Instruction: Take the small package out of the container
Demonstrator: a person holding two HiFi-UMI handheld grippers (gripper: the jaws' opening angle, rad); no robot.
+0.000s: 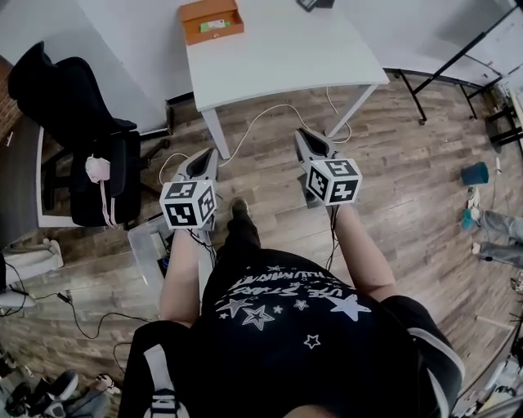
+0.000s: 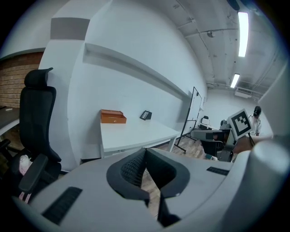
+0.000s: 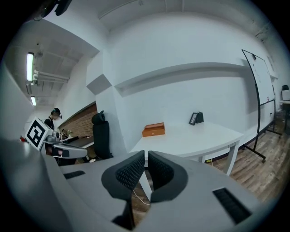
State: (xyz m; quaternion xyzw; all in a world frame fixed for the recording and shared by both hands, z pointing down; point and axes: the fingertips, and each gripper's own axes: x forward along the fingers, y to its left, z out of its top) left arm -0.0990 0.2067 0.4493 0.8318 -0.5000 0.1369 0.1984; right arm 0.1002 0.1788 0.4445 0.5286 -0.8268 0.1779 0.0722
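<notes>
A person stands on the wood floor [image 1: 409, 204] and holds a gripper in each hand. The left gripper [image 1: 206, 155] is closed tight, its two dark pads pressed together, and nothing is in it. The right gripper [image 1: 304, 135] is closed too, with only a thin slit between its pads, and it has nothing in it either. Both point away from the person, toward a white table [image 1: 286, 57] that stands farther off. Both hang in the air over the floor, on the near side of the table, not touching it. On the far left part of the table sits an open orange box [image 1: 214, 35]. The small package [image 1: 214, 25], which looks green, lies inside that box. The box is well away from both grippers. The left gripper view shows the closed pads [image 2: 136, 170] with the orange box [image 2: 113, 117] far behind them. The right gripper view shows its own pads [image 3: 131, 172] and the same box [image 3: 153, 130]. A small dark thing [image 3: 196, 118] stands on the table to the right of the box. A black office chair [image 1: 82, 139] is on the left side of the room, near the table's left edge.
</notes>
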